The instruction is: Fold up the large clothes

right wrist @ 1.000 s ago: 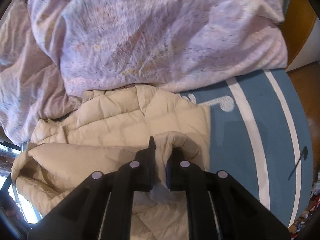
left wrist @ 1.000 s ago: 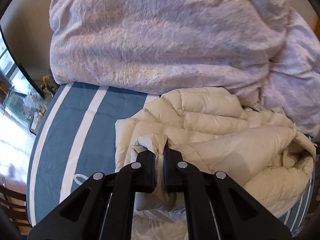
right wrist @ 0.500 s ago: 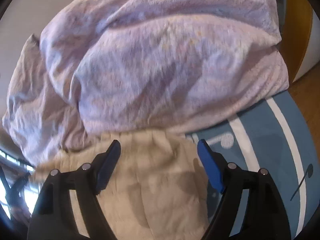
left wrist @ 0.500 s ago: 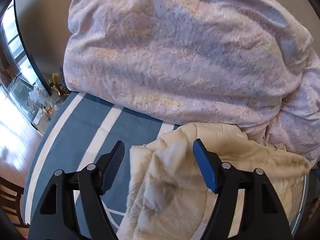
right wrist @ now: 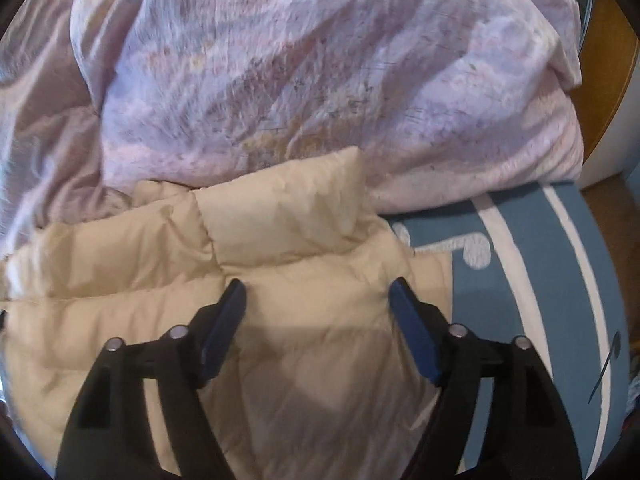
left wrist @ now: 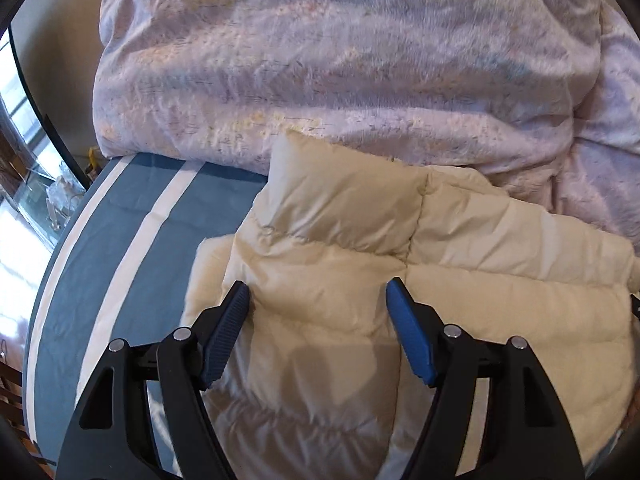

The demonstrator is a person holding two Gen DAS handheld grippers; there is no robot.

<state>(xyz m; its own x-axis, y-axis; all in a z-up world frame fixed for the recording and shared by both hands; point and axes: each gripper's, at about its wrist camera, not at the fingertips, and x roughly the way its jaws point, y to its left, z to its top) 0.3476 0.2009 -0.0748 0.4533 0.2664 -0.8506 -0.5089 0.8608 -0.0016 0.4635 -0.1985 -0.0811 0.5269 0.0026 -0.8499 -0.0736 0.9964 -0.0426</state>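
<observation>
Cream puffer jacket (left wrist: 360,280), no legible writing

jacket (left wrist: 340,292): quilted cloth, slight sheen | duvet (left wrist: 320,60): matt cloth | bedsheet (left wrist: 120,216): smooth cloth

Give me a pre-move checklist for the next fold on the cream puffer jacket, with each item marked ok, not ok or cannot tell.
1. Left gripper open, nothing pinched: ok.
2. Right gripper open, nothing pinched: ok.
3. Puffer jacket lying on the blue striped cover: ok.
4. Jacket collar free of the lilac duvet: not ok, it lies against the duvet.
5. Bare cover beside the jacket on both outer sides: ok.
6. Sleeves tucked in and lower hem squared: cannot tell, hidden below the grippers.
</observation>
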